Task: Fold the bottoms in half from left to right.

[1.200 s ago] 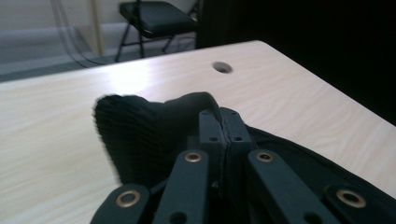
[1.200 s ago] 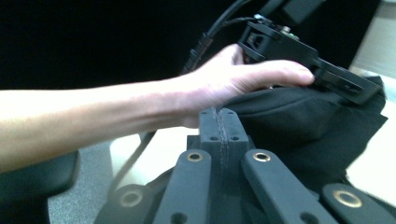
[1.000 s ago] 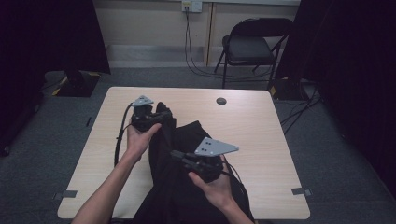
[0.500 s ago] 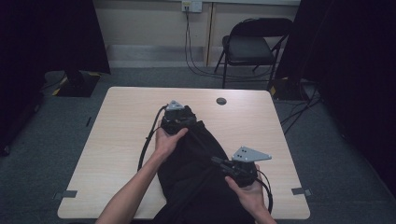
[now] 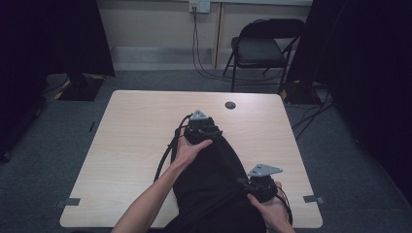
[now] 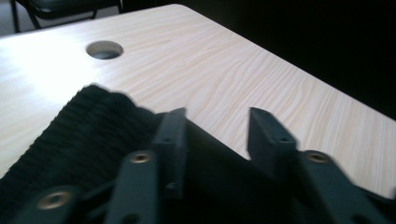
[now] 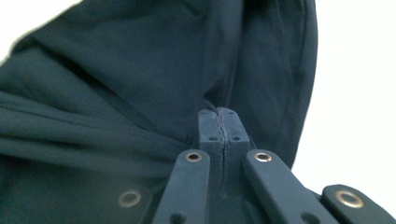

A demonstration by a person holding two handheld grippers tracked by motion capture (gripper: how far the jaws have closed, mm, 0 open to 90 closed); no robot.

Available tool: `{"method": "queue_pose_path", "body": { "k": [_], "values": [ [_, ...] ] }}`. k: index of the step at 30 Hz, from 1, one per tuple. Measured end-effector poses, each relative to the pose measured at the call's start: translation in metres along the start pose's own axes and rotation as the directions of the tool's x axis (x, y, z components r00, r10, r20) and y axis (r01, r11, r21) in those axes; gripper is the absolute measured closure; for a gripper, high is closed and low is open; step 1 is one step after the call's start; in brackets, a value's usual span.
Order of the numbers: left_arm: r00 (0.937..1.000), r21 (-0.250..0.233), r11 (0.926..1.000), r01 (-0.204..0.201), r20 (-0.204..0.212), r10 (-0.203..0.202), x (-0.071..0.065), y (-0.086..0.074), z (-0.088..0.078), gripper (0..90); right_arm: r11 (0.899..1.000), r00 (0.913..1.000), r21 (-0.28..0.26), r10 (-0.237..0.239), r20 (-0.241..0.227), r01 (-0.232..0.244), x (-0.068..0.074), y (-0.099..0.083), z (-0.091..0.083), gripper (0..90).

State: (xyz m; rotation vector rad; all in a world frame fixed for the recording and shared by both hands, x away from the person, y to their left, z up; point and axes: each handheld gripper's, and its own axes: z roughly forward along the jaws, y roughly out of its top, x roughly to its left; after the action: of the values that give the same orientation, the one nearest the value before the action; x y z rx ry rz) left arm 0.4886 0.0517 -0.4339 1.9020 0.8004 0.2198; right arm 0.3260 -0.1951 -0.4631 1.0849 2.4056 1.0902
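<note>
A dark garment (image 5: 209,179) lies lengthwise on the pale wooden table (image 5: 136,136), from the middle down to the near edge. My left gripper (image 5: 213,132) rests at its far end. In the left gripper view its jaws (image 6: 217,128) stand apart and have just been opening. The garment's ribbed hem (image 6: 79,135) lies beside and under them, and the pads do not press on it. My right gripper (image 5: 243,182) is at the garment's near right side. Its jaws (image 7: 219,116) are shut on a fold of the dark cloth (image 7: 140,70), which is drawn taut towards them.
A round cable hole (image 5: 230,105) sits in the table near its far edge, just beyond the left gripper. A black folding chair (image 5: 265,46) stands behind the table. Black curtains hang on both sides. The table's right edge is close to the right gripper.
Both hands have moved to the right. The left gripper went to the table's middle, the right one towards the near right corner. The garment now lies longer and straighter between them.
</note>
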Motion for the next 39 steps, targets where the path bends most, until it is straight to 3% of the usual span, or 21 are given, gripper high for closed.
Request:
{"method": "queue_pose_path", "body": {
  "k": [1, 4, 5, 8, 9, 12, 14, 15, 16, 17, 20, 22, 24, 26, 27, 29, 30, 33, 35, 39],
  "values": [
    [1.0, 0.0, 1.0, 0.0, 0.0, 0.0, 0.0, 0.0, 0.0, 52.6, 1.0, 1.0, 0.0, 0.0, 0.0, 0.0, 0.0, 0.0, 0.0, 90.0],
    [0.9997, -0.004, 0.9997, -0.026, -0.003, 0.026, -0.001, -0.004, -0.021, 50.6, 1.0, 0.9999, 0.023, -0.007, 0.011, 0.007, -0.002, -0.006, -0.005, 89.9],
    [0.9996, -0.029, 0.9993, -0.022, -0.018, 0.022, 0.001, -0.007, -0.035, 48.0, 0.999, 0.9997, 0.033, -0.014, 0.018, 0.014, -0.001, -0.008, -0.006, 90.0],
    [0.9995, -0.042, 0.999, -0.013, -0.029, 0.012, 0.006, -0.009, -0.046, 45.3, 0.998, 0.9998, 0.058, -0.009, 0.018, 0.008, -0.001, -0.011, -0.004, 89.9],
    [0.9985, -0.06, 0.9981, -0.01, -0.054, 0.006, 0.011, -0.011, -0.058, 44.4, 0.997, 0.9997, 0.076, -0.007, 0.025, 0.005, 0.0, -0.012, -0.004, 90.0],
    [0.9981, -0.056, 0.9984, 0.011, -0.06, -0.014, 0.016, -0.016, -0.068, 44.5, 0.996, 0.9995, 0.088, -0.009, 0.031, 0.006, 0.0, -0.012, -0.005, 89.9],
    [0.9978, -0.031, 0.9995, 0.0, -0.066, -0.002, 0.018, -0.028, -0.076, 53.1, 0.995, 0.9991, 0.096, -0.004, 0.042, 0.0, -0.004, -0.016, -0.007, 88.1],
    [0.9968, 0.02, 0.9996, -0.018, -0.077, 0.019, 0.019, -0.041, -0.082, 56.5, 0.996, 0.9987, 0.092, 0.01, 0.051, -0.014, -0.006, -0.016, -0.008, 87.4],
    [0.9968, 0.02, 0.9996, -0.018, -0.077, 0.019, 0.019, -0.041, -0.082, 62.0, 0.996, 0.9987, 0.092, 0.01, 0.051, -0.014, -0.006, -0.016, -0.008, 87.4],
    [0.9984, 0.042, 0.9991, -0.011, -0.054, 0.013, 0.018, -0.052, -0.087, 66.0, 0.996, 0.9976, 0.079, 0.03, 0.062, -0.034, -0.011, -0.015, -0.01, 87.8],
    [0.9994, 0.078, 0.9969, -0.009, -0.033, 0.011, 0.014, -0.062, -0.09, 76.2, 0.997, 0.9966, 0.061, 0.035, 0.075, -0.04, -0.013, -0.013, -0.012, 87.9],
    [0.9993, 0.121, 0.992, -0.037, -0.001, 0.037, 0.006, -0.07, -0.091, 77.8, 0.998, 0.9958, 0.053, 0.035, 0.084, -0.04, -0.014, -0.011, -0.013, 86.7],
    [0.9982, 0.16, 0.9855, -0.057, -0.012, 0.06, 0.0, -0.08, -0.091, 78.1, 0.997, 0.9918, 0.03, 0.064, 0.11, -0.068, -0.019, -0.01, -0.015, 78.2],
    [0.9996, 0.178, 0.9837, -0.029, 0.003, 0.029, -0.001, -0.088, -0.088, 74.5, 0.997, 0.993, -0.002, 0.082, 0.085, -0.082, -0.021, -0.006, -0.013, 67.8],
    [0.9994, 0.187, 0.9817, -0.034, 0.003, 0.034, 0.0, -0.092, -0.086, 72.7, 0.997, 0.993, 0.004, 0.075, 0.091, -0.075, -0.021, -0.004, -0.009, 65.4],
    [0.998, 0.244, 0.9685, -0.051, -0.024, 0.059, 0.002, -0.103, -0.075, 70.0, 0.997, 0.9945, 0.018, 0.072, 0.077, -0.073, -0.021, -0.001, 0.001, 61.5],
    [0.9983, 0.225, 0.9732, -0.048, -0.021, 0.054, 0.002, -0.105, -0.073, 69.8, 0.997, 0.9947, 0.026, 0.065, 0.079, -0.067, -0.021, 0.0, 0.005, 60.2],
    [0.9917, 0.24, 0.9668, -0.087, -0.071, 0.107, 0.001, -0.105, -0.066, 68.3, 0.999, 0.9964, 0.036, 0.032, 0.079, -0.035, -0.021, 0.003, 0.015, 58.7],
    [0.9889, 0.23, 0.9683, -0.098, -0.087, 0.12, 0.001, -0.106, -0.064, 68.7, 0.999, 0.9957, 0.042, 0.031, 0.087, -0.035, -0.021, 0.004, 0.018, 57.6],
    [0.9819, 0.213, 0.9696, -0.12, -0.118, 0.148, 0.01, -0.105, -0.06, 73.3, 0.999, 0.9972, -0.033, -0.022, 0.072, 0.024, -0.004, 0.013, 0.014, 54.8]
  ]
}}
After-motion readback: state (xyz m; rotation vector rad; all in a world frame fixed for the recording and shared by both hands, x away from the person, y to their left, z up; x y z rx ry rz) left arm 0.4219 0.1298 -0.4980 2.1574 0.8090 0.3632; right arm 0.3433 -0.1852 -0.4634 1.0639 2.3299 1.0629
